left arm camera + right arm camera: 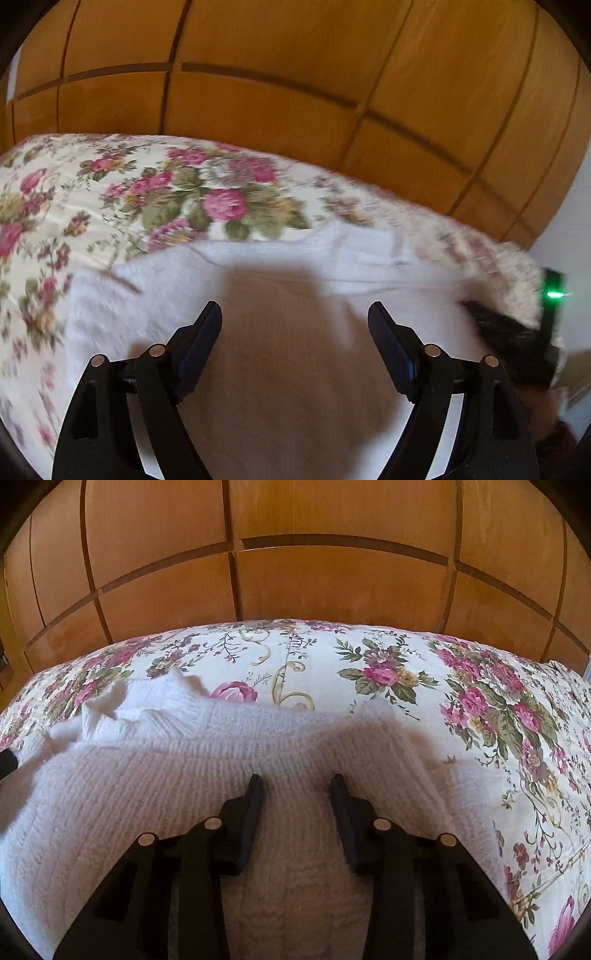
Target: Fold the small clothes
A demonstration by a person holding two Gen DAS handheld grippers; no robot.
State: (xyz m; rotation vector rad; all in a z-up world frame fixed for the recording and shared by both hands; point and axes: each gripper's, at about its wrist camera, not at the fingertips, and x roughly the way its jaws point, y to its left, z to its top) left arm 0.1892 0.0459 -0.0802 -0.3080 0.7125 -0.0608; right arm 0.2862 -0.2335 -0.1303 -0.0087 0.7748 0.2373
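White knit sweater (pixel 155 782) flat on floral bedspread (pixel 480 709); right tool (pixel 295 779) half-closed astride knit ridge, grip unclear; left tool (pixel 295 310) wide, empty; risk: thin pinch slips, fold skews

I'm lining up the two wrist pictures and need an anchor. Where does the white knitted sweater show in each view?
Left wrist: the white knitted sweater fills the lower middle, blurred, under the wide-open left gripper.
Right wrist: it fills the lower left and middle, its ribbed knit bunched between the fingers of the right gripper.
Shared landmark: the floral bedspread beneath it, with the wooden panelling behind.
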